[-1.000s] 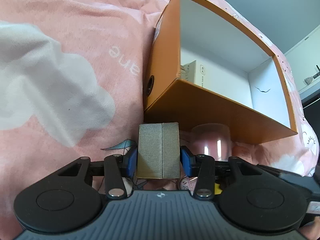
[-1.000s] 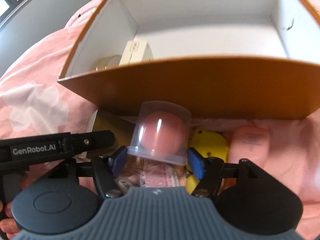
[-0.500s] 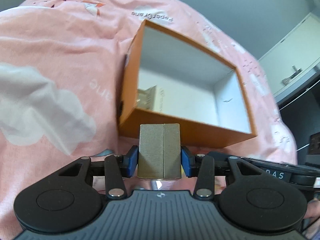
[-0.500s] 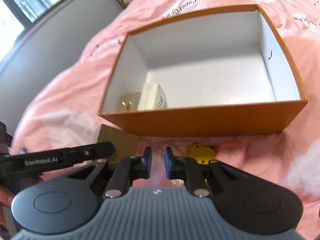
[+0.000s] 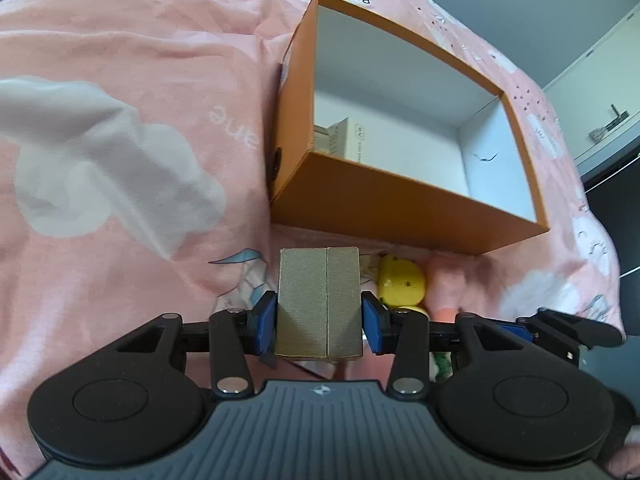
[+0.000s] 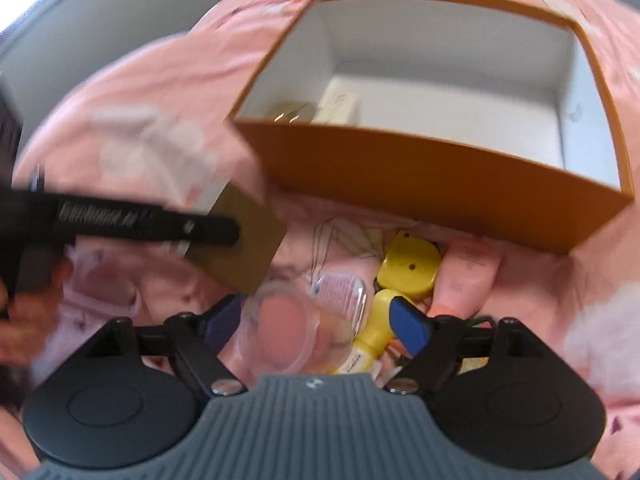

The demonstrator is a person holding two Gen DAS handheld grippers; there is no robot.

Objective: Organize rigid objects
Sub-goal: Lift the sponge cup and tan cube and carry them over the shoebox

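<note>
Left gripper (image 5: 320,314) is clamped on a gold-brown rectangular cardboard box (image 5: 319,304), blue pads pressed to both side faces, box upright with a seam down its front. It sits above the pink printed bedspread (image 5: 120,80), on the near side of the orange open-top cardboard box with white interior (image 5: 400,208).

Right gripper (image 6: 318,316) has its jaws spread wide, nothing gripped. Between its fingers, lying on the bedspread, is a clear plastic dome case with a pink ball inside (image 6: 280,332); contact with the pads can't be confirmed, right-wrist view is motion-blurred.

Loose items on the bedspread just in front of the orange box's near wall:
- yellow rounded plastic case (image 6: 408,268), also seen in the left view
- small yellow bottle (image 6: 374,340) below it, touching or nearly so
- pink tube (image 6: 468,276) just right of the yellow case
- small clear packet with pink print (image 6: 340,292) beside the dome case

Inside the orange box, near its left corner: a cream carton with printed label (image 5: 352,140) and a gold-coloured item (image 6: 292,112) next to it; the latter is too blurred to identify.
</note>
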